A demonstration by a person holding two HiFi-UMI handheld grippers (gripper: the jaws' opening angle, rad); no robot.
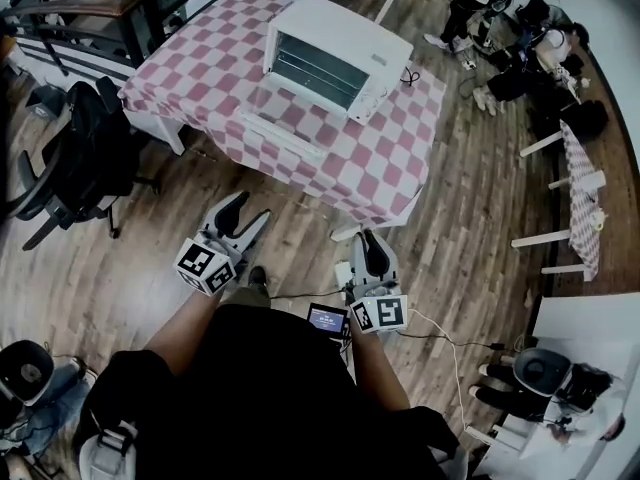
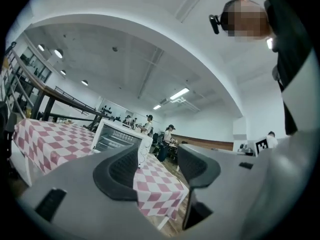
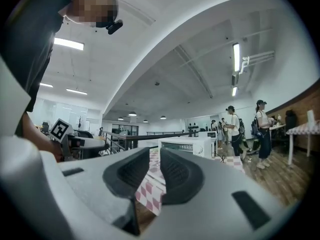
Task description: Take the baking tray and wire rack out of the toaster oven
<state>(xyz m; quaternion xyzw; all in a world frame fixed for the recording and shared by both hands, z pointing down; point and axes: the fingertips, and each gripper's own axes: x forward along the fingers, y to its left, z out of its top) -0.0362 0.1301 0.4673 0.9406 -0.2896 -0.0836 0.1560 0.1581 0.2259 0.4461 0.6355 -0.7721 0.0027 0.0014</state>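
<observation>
A white toaster oven point(image 1: 330, 58) stands on a table with a pink-and-white checked cloth point(image 1: 200, 78), some way ahead of me. Its dark front shows faint bars inside; I cannot make out the baking tray or the wire rack. Both grippers hang over the wooden floor short of the table. My left gripper point(image 1: 248, 211) is open and empty, and its own view shows the toaster oven point(image 2: 120, 139) beyond the gripper point(image 2: 157, 154). My right gripper point(image 1: 370, 240) is empty, its jaws a narrow gap apart. In its view the gripper point(image 3: 154, 156) frames the cloth, with the oven point(image 3: 187, 146) behind.
A black office chair point(image 1: 80, 158) stands left of the table. People point(image 1: 500, 28) gather at the far right near another checked table point(image 1: 580, 193). A small screen point(image 1: 328, 318) and a cable point(image 1: 450, 333) lie near my body. A railing point(image 1: 90, 8) runs at the upper left.
</observation>
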